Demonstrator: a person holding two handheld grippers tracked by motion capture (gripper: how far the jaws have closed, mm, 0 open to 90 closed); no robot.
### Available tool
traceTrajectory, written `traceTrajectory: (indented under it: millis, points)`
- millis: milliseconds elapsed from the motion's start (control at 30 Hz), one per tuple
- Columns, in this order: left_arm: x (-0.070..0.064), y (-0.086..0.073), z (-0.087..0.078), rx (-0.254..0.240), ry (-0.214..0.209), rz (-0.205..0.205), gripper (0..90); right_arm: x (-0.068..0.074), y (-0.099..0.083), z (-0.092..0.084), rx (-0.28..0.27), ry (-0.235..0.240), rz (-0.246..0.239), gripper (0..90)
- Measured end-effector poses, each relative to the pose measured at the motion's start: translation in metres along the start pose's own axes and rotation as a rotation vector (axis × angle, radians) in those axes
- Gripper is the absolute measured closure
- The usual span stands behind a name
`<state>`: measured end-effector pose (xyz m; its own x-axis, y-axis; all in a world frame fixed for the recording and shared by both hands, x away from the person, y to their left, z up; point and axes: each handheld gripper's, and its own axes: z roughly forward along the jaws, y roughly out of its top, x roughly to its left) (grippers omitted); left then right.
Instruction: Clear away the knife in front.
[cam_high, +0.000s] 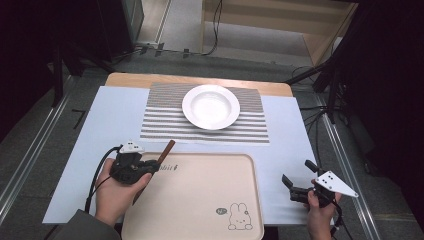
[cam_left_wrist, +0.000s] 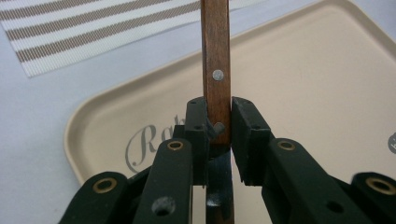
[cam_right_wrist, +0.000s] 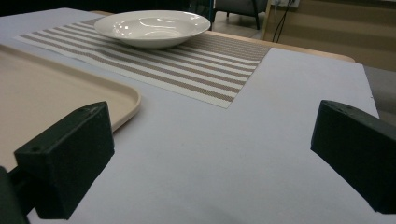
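Note:
My left gripper is shut on a brown wooden utensil handle with metal rivets, over the near left corner of the beige tray. In the left gripper view the pads clamp the handle from both sides, and it points away over the tray. The gripper hides the utensil's other end. A white deep plate sits on the striped placemat. My right gripper rests low at the table's right, open, with nothing between its jaws.
A pale blue sheet covers the table. In the right gripper view the tray's corner lies to the left, with the placemat and the plate beyond it. The tray carries a rabbit drawing. Dark stands flank the table.

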<state>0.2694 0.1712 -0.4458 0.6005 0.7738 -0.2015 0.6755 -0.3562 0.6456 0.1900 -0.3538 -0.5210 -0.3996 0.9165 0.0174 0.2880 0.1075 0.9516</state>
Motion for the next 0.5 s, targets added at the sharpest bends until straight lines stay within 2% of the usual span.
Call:
traceTrajectory:
  millis: [500]
  points:
    - [0.008, -0.028, 0.004, 0.011, -0.001, -0.058, 76.5, 0.000, 0.000, 0.000, 0.002, -0.002, -0.001, 0.0]
